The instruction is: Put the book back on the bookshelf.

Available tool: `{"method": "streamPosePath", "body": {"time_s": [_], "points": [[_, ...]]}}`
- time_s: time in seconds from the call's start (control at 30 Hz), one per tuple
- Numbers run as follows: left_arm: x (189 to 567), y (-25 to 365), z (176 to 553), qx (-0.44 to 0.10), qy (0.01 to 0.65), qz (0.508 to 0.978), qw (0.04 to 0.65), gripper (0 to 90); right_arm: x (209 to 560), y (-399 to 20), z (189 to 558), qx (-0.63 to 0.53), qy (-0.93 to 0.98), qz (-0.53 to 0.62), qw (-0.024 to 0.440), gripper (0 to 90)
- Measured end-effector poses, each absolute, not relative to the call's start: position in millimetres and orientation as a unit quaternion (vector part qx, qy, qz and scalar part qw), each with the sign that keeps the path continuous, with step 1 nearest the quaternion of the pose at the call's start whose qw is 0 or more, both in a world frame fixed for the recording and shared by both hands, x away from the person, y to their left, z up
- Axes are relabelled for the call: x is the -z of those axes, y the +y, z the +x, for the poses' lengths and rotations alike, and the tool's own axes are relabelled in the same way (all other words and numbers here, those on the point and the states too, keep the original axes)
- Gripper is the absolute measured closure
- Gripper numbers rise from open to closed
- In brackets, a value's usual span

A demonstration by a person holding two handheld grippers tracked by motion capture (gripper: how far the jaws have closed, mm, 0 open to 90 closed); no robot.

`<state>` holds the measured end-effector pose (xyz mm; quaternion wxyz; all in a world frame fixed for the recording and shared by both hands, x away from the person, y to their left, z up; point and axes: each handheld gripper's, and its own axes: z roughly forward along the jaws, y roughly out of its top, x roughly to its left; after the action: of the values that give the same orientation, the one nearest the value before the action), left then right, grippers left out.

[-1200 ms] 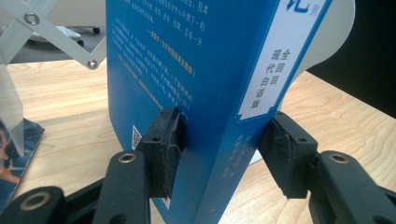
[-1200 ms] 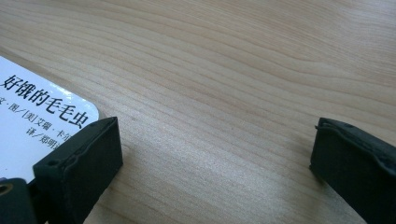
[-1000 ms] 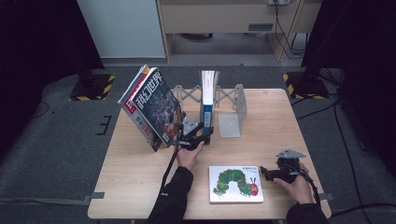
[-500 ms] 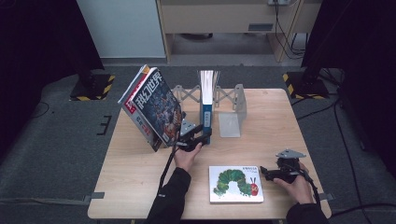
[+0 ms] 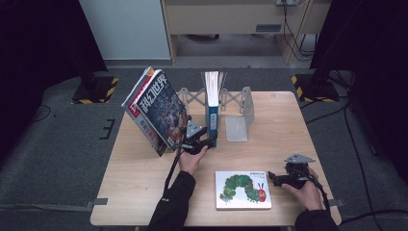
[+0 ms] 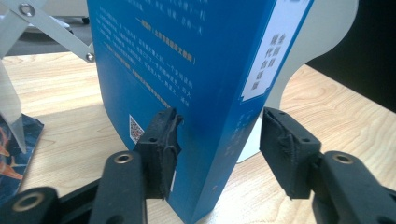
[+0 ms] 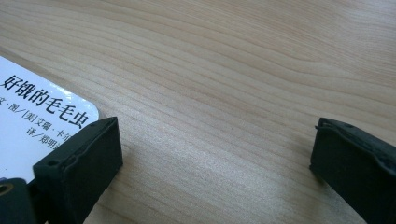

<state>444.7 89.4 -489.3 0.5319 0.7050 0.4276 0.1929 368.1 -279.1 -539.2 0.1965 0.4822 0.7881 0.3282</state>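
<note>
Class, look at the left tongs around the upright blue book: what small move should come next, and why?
Probably close the left tongs: the upright blue paperback book stands between the jaws, one pad touching its cover, the other apart from its spine.

Upright blue book (image 6: pixel 205 93) on the wooden surface (image 6: pixel 345 112), spine between the tongs (image 6: pixel 217 149); left pad touching, right pad apart.

Large glossy illustrated magazine (image 5: pixel 159 109) leaning tilted near the wooden table's (image 5: pixel 288 120) left edge; grey metal expandable book rack (image 5: pixel 239 113) at far edge centre.
</note>
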Motion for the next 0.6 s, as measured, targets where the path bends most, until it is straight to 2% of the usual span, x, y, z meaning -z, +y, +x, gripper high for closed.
{"method": "streamPosePath", "body": {"time_s": [0.3, 0.5, 0.6], "points": [[471.9, 104.2, 430.8, -0.194, 0.413, 0.718, 0.525, 41.1, 539.4, -278.9, 368.5, -0.327, 0.786, 0.486, 0.197, 1.5], [460.5, 107.2, 417.1, -0.192, 0.399, 0.743, 0.502, 38.8, 539.5, -279.0, 368.6, -0.327, 0.786, 0.486, 0.197, 1.4], [455.1, 104.8, 405.1, -0.194, 0.374, 0.77, 0.479, 37.3, 539.5, -278.9, 368.6, -0.327, 0.786, 0.486, 0.197, 1.3]]}}
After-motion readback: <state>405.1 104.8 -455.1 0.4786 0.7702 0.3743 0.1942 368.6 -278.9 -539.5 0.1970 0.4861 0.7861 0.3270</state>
